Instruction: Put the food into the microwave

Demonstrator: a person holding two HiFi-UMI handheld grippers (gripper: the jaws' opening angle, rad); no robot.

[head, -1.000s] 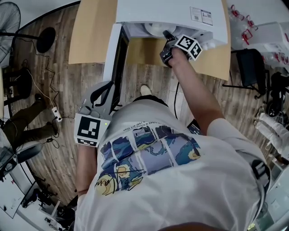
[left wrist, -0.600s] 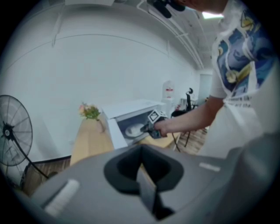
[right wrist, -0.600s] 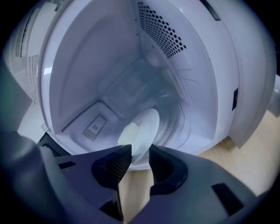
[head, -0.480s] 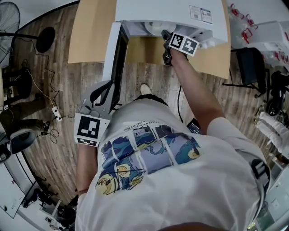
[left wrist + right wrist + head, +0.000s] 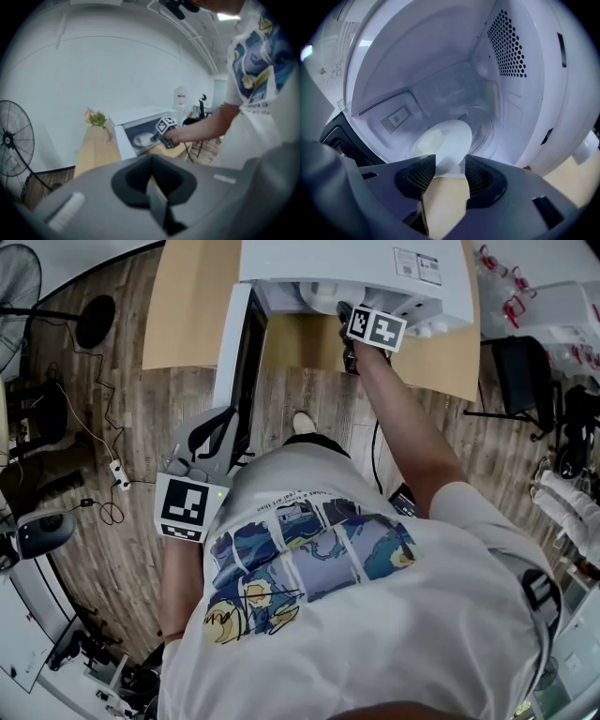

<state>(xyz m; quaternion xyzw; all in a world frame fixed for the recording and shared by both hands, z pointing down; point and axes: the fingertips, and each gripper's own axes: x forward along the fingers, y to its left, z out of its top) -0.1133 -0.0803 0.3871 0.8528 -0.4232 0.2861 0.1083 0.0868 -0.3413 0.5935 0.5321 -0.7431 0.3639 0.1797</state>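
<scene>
The microwave (image 5: 347,263) sits on a light wooden table (image 5: 192,306) at the top of the head view, its dark-windowed door (image 5: 246,352) swung wide toward the lower left. The right claw (image 5: 343,315) reaches into the mouth of the oven at the upper middle of the frame, with its marker cube just outside the opening.

In the right gripper view, a white plate (image 5: 447,138) lies on the floor of the white cavity at the lower middle of the frame, carrying a pale piece of food (image 5: 427,140) on its left half. The right claw's jaws have just been opening and now stand spread. The near rim of the plate shows in the gap between them, and the pads do not press on it.

The left claw (image 5: 217,432) hangs at the person's side, left of centre in the head view, beside the lower end of the open door and apart from the microwave. Its own view shows the jaws pressed together with nothing between them. Beyond them the open oven, the plate and the right claw appear in the middle distance.
</scene>
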